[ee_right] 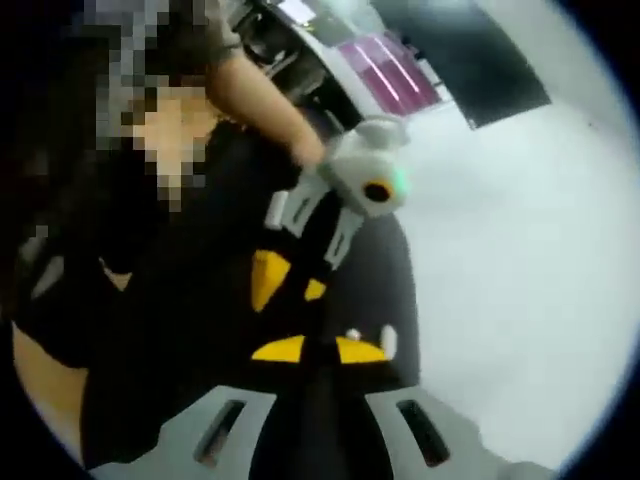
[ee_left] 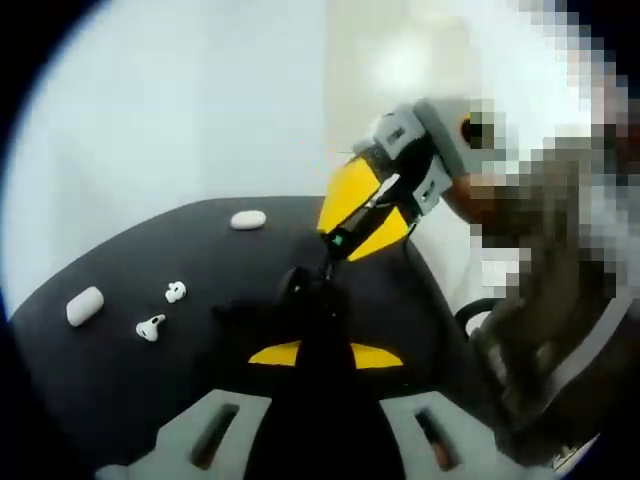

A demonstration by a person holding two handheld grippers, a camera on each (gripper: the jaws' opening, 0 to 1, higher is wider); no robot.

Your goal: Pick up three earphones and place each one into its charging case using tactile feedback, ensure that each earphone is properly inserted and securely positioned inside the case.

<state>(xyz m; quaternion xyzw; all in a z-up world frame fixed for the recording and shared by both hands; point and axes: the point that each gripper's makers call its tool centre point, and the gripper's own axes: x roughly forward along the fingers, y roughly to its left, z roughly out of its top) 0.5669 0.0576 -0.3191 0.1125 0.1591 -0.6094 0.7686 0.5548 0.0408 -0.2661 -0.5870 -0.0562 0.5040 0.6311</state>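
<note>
So the two claws meet over a dark counter [ee_left: 120, 390]. In the left gripper view, the left claw [ee_left: 325, 352] has its yellow-tipped jaws pulled in close together at the bottom middle, and I honestly can't tell if anything's pinched between them, it's all black on black there. The right claw [ee_left: 340, 245] comes in from the upper right, tilted down, its yellow jaws narrowing toward a dark blurry spot just beyond the left claw's tips. Can't tell if it's gripping something either.

Off to the left on the counter: a white case [ee_left: 84, 306] near the edge, closed as far as I can see, then two loose white earphones, one [ee_left: 151, 327] just right of that case and another [ee_left: 176, 291] a bit further back. A second white case [ee_left: 248, 219] sits far back, well apart from the rest.

In the right gripper view the right claw [ee_right: 318, 349] is narrow too, with something small and white [ee_right: 388, 342] just right of its tips, too blurry to name. The left claw [ee_right: 285, 280] reaches in from above.
</note>
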